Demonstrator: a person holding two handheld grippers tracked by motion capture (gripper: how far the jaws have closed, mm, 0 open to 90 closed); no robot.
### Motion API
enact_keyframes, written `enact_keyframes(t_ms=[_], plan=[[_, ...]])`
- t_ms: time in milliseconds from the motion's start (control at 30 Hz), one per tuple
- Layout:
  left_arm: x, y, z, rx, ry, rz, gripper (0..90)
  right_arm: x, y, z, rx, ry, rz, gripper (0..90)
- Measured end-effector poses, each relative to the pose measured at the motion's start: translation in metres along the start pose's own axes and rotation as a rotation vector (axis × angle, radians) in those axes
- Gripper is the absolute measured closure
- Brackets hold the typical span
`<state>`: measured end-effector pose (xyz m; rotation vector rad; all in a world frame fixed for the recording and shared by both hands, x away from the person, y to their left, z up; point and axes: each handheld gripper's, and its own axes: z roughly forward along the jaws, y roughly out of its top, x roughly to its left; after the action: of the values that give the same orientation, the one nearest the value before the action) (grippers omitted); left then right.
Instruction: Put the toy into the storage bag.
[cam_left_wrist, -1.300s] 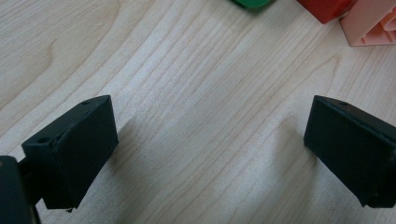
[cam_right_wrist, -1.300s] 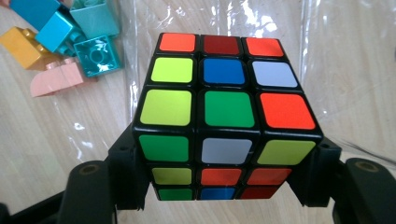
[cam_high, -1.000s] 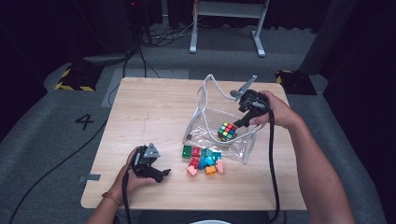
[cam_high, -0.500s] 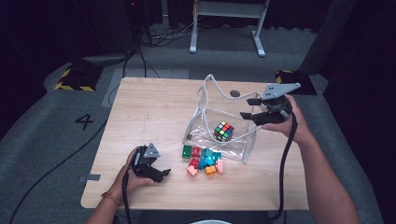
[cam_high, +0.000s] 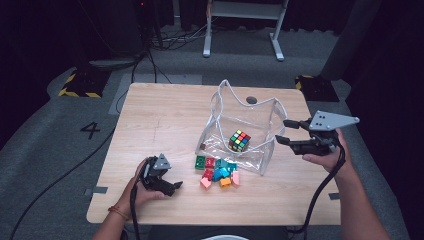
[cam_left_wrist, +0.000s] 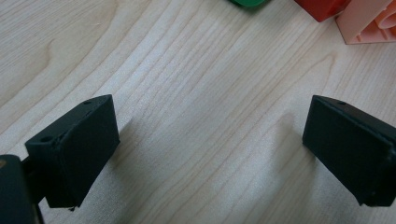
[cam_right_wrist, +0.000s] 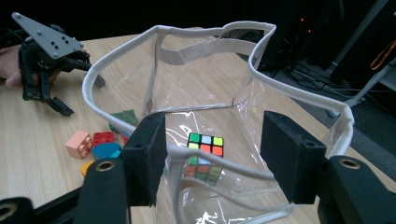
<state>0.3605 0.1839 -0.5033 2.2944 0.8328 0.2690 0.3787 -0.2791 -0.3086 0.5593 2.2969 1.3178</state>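
The clear bag (cam_high: 240, 132) with the puzzle cube (cam_high: 239, 140) inside stands mid-bench at nine o'clock from the released right hand-held gripper (cam_high: 286, 132), while the toy bricks (cam_high: 216, 171) lie nearer, at two o'clock (just ahead), to the released left hand-held gripper (cam_high: 175, 186).
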Motion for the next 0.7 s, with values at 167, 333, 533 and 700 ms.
enact_keyframes(t_ms=[167, 333, 533, 700], plan=[[0.000, 0.000, 0.000, 0.000, 0.000, 0.000, 3.8, 0.011, -0.014, -0.010, -0.042, 0.006, 0.013, 41.3], [0.000, 0.000, 0.000, 0.001, 0.001, 0.002, 3.8, 0.022, -0.027, -0.013, -0.036, 0.023, 0.004, 40.9], [0.000, 0.000, 0.000, 0.001, 0.001, 0.001, 3.8, 0.033, -0.048, -0.009, -0.030, 0.058, 0.018, 41.7], [0.000, 0.000, 0.000, 0.000, 0.002, 0.000, 3.8, 0.044, -0.065, 0.000, -0.028, 0.109, 0.047, 42.5]])
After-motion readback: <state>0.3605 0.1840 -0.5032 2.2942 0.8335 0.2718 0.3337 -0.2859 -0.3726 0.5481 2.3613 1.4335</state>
